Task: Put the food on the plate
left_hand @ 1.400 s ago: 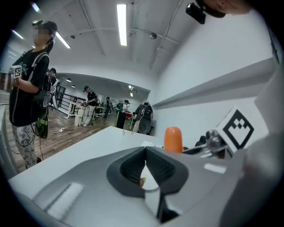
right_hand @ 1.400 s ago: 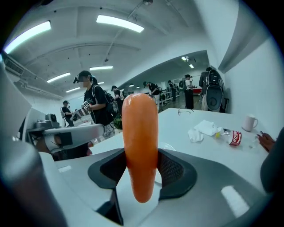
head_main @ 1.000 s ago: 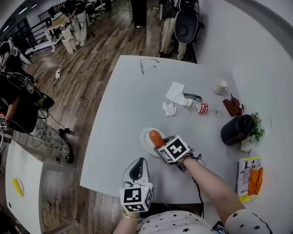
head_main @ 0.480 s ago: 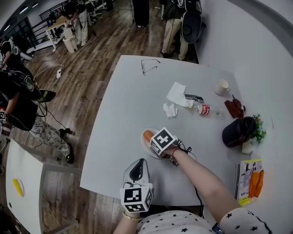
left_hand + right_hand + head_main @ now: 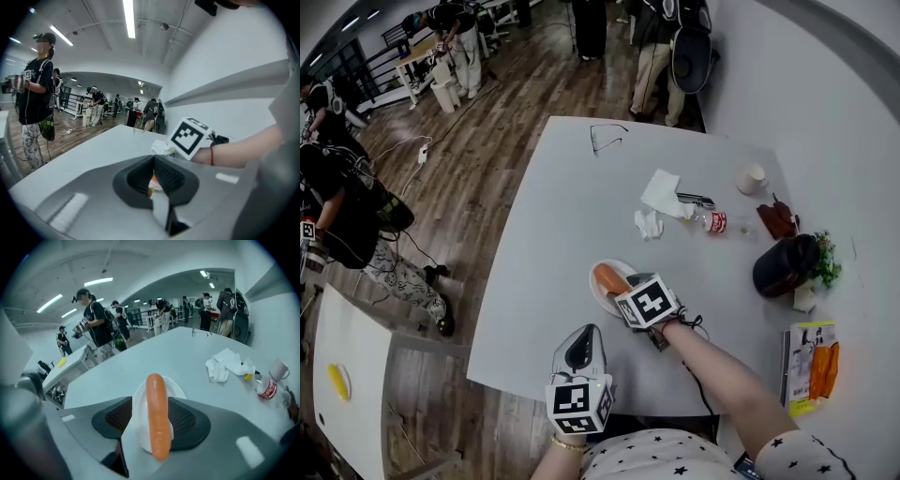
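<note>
An orange sausage (image 5: 608, 277) lies on the small white plate (image 5: 601, 296) near the middle of the grey table. My right gripper (image 5: 623, 285) is low over the plate's near side. Its jaws are opening. In the right gripper view the sausage (image 5: 157, 418) runs lengthwise between the pads (image 5: 117, 420), with strips of plate (image 5: 176, 390) showing on both sides, so neither pad touches it. The left gripper (image 5: 579, 349) rests by the table's front edge, shut and holding nothing. In the left gripper view its tips (image 5: 153, 176) meet, pointing toward the plate.
Beyond the plate lie crumpled tissues (image 5: 660, 193), a small bottle (image 5: 712, 221), a paper cup (image 5: 752, 177) and glasses (image 5: 605, 137). A dark bag (image 5: 785, 265), a plant (image 5: 826, 259) and a book (image 5: 811, 367) line the right edge by the wall. People stand on the wooden floor beyond.
The right gripper carried the sausage down over the plate, then drew back slightly toward me. The sausage now lies on the plate with the jaws loosened. The left gripper stayed put.
</note>
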A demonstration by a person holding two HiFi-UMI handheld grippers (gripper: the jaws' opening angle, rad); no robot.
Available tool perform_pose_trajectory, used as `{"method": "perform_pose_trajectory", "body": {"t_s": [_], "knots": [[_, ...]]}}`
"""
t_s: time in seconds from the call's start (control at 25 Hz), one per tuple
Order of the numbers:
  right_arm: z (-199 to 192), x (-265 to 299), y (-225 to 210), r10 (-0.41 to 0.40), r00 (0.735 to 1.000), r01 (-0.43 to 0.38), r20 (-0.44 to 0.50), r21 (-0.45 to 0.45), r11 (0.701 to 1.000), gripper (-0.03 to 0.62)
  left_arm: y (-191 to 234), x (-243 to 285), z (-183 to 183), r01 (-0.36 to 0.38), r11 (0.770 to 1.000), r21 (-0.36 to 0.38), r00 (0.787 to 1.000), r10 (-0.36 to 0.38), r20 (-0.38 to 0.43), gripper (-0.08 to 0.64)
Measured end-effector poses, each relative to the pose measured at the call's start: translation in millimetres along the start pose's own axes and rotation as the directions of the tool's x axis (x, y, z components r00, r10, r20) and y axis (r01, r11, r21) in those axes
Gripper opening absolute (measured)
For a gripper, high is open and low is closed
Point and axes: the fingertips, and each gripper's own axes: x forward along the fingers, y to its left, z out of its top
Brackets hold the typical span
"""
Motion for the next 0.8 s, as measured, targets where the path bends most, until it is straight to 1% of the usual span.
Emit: {"method": "perform_pose_trajectory", "body": {"t_s": [0.08, 0.2, 0.24, 0.32, 0.4, 0.48, 0.6, 0.72, 0.8], "knots": [[5.7, -26.1, 19.5, 0.050, 0.993, -0.053, 0.102, 0.029, 0.998, 0.240, -1.5, -4.0, 3.4, 0.002, 1.000, -0.003, 1.000, -0.002, 0.009, 0.008], [3.3, -67.7, 51.0, 0.109, 0.962, -0.127, 0.252, 0.055, 0.990, 0.192, -6.7, -8.3, 5.5, 0.007, 1.000, -0.008, 1.000, -0.007, 0.016, 0.008], [0.2, -80.6, 59.9, 0.109, 0.949, -0.132, 0.297, 0.058, 0.990, 0.170, -9.3, -9.8, 5.4, 0.012, 1.000, -0.012, 1.000, -0.012, 0.016, 0.008], [-9.2, -103.1, 72.6, 0.067, 0.929, -0.097, 0.364, 0.065, 0.993, 0.116, -16.0, -12.7, 4.9, 0.026, 1.000, -0.014, 1.000, -0.025, 0.016, 0.008], [-20.3, -121.3, 82.3, 0.010, 0.914, -0.046, 0.405, 0.079, 0.996, 0.044, -22.7, -15.9, 4.5, 0.038, 0.999, -0.008, 0.999, -0.038, 0.016, 0.008], [-28.2, -136.0, 91.7, -0.020, 0.895, -0.036, 0.446, 0.116, 0.993, 0.001, -28.1, -19.9, 4.1, 0.049, 0.999, -0.005, 0.999, -0.049, 0.016, 0.008], [-30.8, -149.2, 96.5, -0.029, 0.868, -0.058, 0.496, 0.157, 0.986, 0.000, -34.5, -24.9, 3.8, 0.063, 0.998, 0.004, 0.998, -0.063, 0.021, 0.008], [-29.8, -154.8, 89.9, -0.058, 0.860, -0.021, 0.508, 0.148, 0.989, 0.000, -39.5, -28.6, 4.2, 0.067, 0.998, 0.012, 0.997, -0.068, 0.028, 0.008], [-31.0, -156.6, 87.3, -0.065, 0.860, -0.018, 0.506, 0.158, 0.987, 0.000, -41.9, -31.0, 4.9, 0.068, 0.998, 0.015, 0.997, -0.069, 0.032, 0.008]]}}
